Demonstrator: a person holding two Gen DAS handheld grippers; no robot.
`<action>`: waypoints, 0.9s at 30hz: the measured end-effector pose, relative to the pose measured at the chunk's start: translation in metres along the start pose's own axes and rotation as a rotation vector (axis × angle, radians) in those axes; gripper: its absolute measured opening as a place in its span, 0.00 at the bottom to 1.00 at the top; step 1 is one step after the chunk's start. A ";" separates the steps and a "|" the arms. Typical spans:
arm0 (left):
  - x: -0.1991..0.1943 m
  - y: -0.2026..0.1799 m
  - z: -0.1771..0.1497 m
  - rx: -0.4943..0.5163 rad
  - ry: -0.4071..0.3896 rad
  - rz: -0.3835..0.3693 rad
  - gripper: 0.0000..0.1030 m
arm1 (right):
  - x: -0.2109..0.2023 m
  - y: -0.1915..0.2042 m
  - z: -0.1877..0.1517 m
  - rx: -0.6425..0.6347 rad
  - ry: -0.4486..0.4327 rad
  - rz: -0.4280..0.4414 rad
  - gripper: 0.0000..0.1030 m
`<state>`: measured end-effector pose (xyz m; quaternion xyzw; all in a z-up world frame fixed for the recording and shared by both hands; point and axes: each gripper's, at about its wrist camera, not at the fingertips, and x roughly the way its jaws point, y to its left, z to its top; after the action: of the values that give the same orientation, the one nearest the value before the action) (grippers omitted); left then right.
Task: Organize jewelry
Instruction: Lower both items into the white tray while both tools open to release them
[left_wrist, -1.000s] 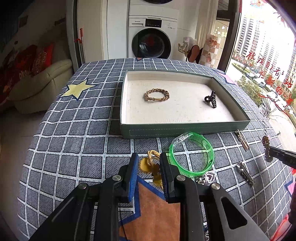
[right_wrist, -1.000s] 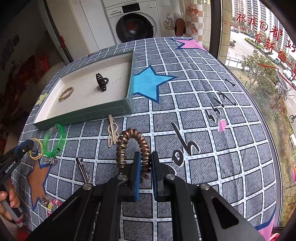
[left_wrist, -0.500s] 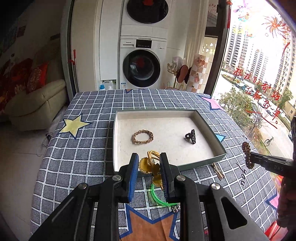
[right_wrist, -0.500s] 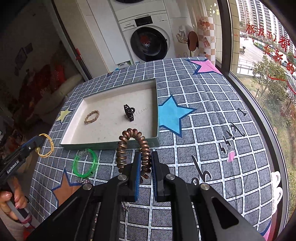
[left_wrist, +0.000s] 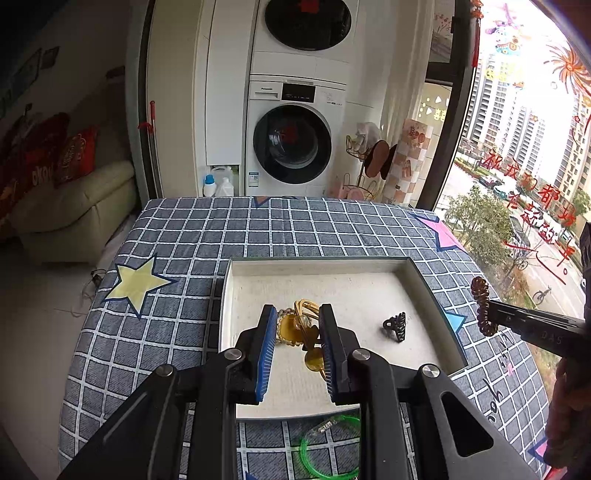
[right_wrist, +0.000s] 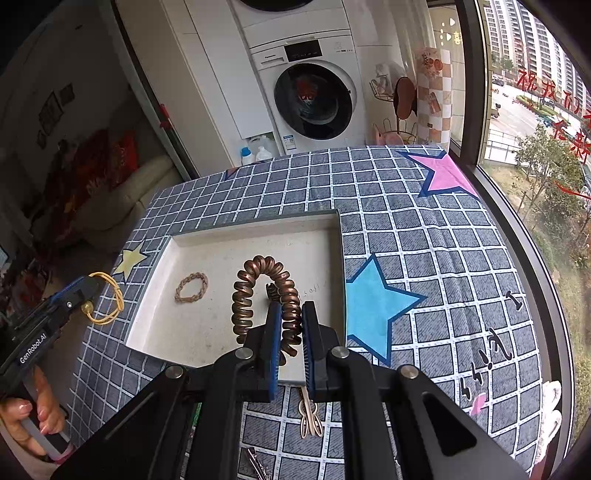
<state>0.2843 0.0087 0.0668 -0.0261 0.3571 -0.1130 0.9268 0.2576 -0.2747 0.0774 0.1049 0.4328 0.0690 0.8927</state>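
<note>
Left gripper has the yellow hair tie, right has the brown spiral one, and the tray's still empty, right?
Not empty: the right wrist view shows the tray already holding a braided bracelet and a dark claw clip. The left gripper and right gripper hold what you say.

I counted two grippers, the left gripper (left_wrist: 297, 345) and the right gripper (right_wrist: 291, 343). One tray (left_wrist: 424, 291) sat at twelve o'clock from me. I counted three hair ties: one yellow hair tie (left_wrist: 304, 325), one copper coil tie (right_wrist: 264, 291), one braided tie (right_wrist: 191, 287). There was one black claw clip (left_wrist: 395, 326), one green bangle (left_wrist: 314, 448) at six o'clock, and two hairpins: beige hairpin (right_wrist: 309, 417), dark hairpin (right_wrist: 258, 465).
</note>
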 end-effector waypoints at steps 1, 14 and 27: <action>0.007 0.001 0.001 -0.005 0.006 0.003 0.35 | 0.005 0.000 0.004 -0.001 0.000 0.000 0.12; 0.097 -0.004 -0.014 0.000 0.095 0.024 0.35 | 0.084 0.002 0.027 -0.033 0.043 -0.039 0.12; 0.133 -0.008 -0.031 0.072 0.147 0.139 0.35 | 0.141 -0.005 0.021 -0.020 0.121 -0.059 0.12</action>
<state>0.3579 -0.0287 -0.0424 0.0404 0.4210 -0.0631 0.9040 0.3609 -0.2519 -0.0181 0.0789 0.4882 0.0534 0.8675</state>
